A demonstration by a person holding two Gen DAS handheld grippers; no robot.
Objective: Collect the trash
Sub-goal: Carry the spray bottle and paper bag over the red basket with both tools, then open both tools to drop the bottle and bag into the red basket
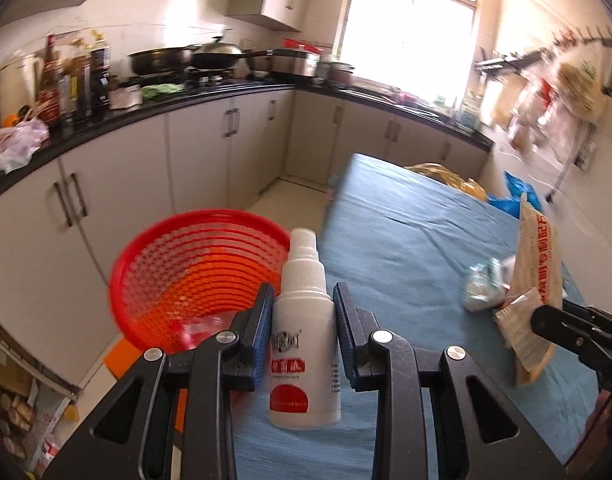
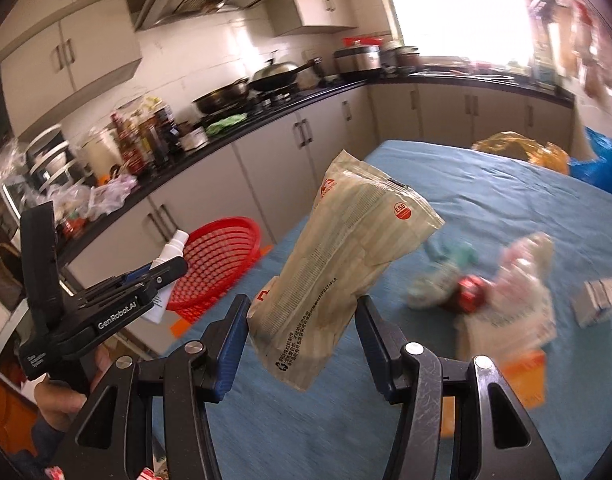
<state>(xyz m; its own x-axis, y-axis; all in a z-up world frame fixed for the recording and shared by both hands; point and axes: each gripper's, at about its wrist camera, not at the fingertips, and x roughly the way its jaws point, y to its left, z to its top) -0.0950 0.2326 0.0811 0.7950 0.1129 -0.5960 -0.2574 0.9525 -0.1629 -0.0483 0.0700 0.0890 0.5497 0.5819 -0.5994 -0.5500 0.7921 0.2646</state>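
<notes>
Left tongs (image 1: 303, 312) sit nearest, clamped on a white spray bottle (image 1: 304, 344) held upright between blue-padded fingers (image 1: 257, 344); its red label is too blurred to read. Just beyond and left of these tongs is a red basket (image 1: 193, 272), at the edge of the blue-covered tabletop (image 1: 406, 232). Right tongs (image 2: 301, 320) grip the lower end of a beige paper packet (image 2: 346, 256), tilted up and away; it bears a red "ESG" circle and printed lines too small to read. "GenRobot.AI" is printed on the left tongs' side. Ahead and right of the right tongs lie crumpled wrappers (image 2: 486, 280) and a small box (image 2: 598, 300). Kitchen cabinets (image 1: 209, 152) and a bright window (image 1: 406, 28) stand behind.
</notes>
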